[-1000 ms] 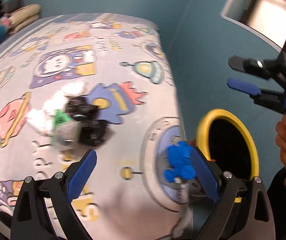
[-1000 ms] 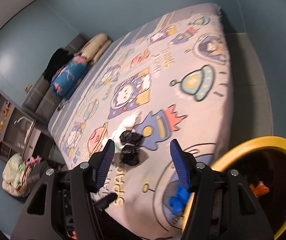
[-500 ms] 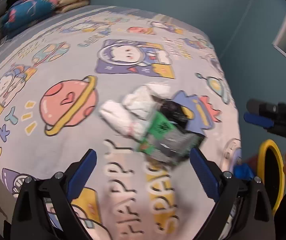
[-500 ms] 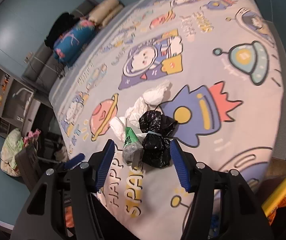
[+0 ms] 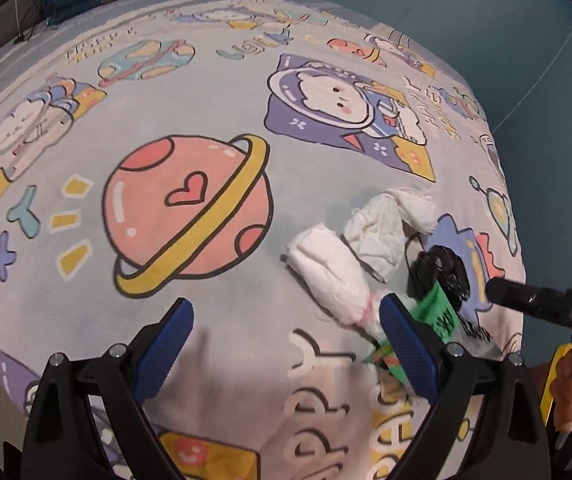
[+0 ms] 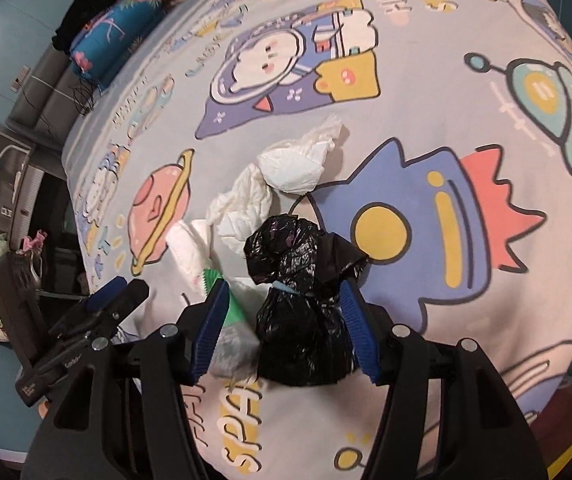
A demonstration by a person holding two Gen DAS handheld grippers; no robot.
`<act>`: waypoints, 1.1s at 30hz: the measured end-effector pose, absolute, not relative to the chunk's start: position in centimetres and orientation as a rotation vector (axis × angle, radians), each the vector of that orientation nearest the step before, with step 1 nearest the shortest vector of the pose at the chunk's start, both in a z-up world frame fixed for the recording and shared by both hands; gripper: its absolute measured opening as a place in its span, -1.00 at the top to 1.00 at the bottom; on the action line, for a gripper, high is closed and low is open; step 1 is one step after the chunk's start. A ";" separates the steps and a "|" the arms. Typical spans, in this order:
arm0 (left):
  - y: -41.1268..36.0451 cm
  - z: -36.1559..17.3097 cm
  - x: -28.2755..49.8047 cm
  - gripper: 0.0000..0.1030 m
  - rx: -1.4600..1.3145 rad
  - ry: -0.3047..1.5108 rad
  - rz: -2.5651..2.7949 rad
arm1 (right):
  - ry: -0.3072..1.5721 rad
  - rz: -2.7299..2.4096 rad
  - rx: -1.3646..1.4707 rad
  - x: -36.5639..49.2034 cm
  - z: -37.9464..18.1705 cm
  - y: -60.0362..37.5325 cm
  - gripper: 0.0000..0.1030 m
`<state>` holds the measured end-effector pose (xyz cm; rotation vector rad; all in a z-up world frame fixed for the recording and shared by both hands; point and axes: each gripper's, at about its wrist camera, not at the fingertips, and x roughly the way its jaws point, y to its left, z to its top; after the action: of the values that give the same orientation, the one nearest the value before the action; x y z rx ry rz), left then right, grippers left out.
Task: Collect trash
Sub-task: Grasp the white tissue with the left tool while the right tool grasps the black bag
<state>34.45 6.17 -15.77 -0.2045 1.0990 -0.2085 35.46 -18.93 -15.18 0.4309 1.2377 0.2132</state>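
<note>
A pile of trash lies on the bed: a black plastic bag (image 6: 298, 292), crumpled white tissues (image 6: 290, 168), a rolled white wad (image 5: 330, 276) and a green-and-silver wrapper (image 5: 438, 316). My right gripper (image 6: 281, 324) is open, its blue pads either side of the black bag, not closed on it. My left gripper (image 5: 286, 344) is open and empty just left of the pile, its right finger beside the wrapper. The right gripper also shows at the right edge of the left wrist view (image 5: 542, 308). The black bag shows there too (image 5: 442, 272).
The bed has a cartoon space-print sheet (image 5: 189, 200). Folded pillows and a blue blanket (image 6: 117, 28) lie at its far end. A yellow rim (image 5: 554, 376) shows low at the right edge. Shelves and a chair with clothes (image 6: 1, 272) stand left of the bed.
Both grippers moved in toward the trash pile. The right gripper now straddles the black bag. The left view swung left, away from the yellow bin; the pile now sits at its right finger.
</note>
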 end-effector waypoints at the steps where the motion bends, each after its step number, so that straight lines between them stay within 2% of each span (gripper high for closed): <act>1: 6.1 -16.1 34.8 -0.76 -0.212 1.107 -0.213 | 1.245 0.213 0.427 35.7 -15.5 -18.8 -0.06; 9: 4.2 -17.7 36.3 -0.75 -0.191 1.145 -0.238 | 1.290 0.214 0.412 37.2 -17.6 -18.2 -0.06; 12: 3.6 -18.0 36.7 -0.68 -0.175 1.153 -0.242 | 1.298 0.214 0.407 37.4 -18.1 -18.0 -0.02; 21: 1.3 -19.0 36.9 -0.14 -0.140 1.187 -0.266 | 1.305 0.192 0.402 37.4 -19.2 -18.0 0.30; 23: 1.2 -19.1 37.1 0.06 -0.151 1.194 -0.274 | 1.302 0.197 0.395 37.4 -19.2 -17.8 0.38; 28: 1.5 -19.2 37.0 0.39 -0.166 1.196 -0.274 | 1.290 0.200 0.376 37.2 -18.8 -17.4 0.59; 33: 2.0 -19.0 36.7 0.56 -0.194 1.199 -0.276 | 1.287 0.210 0.385 36.7 -18.4 -17.3 0.67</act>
<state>36.70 1.99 -19.01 -0.1940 1.1985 -0.2756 36.72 -17.28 -18.37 0.3849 1.2866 0.2095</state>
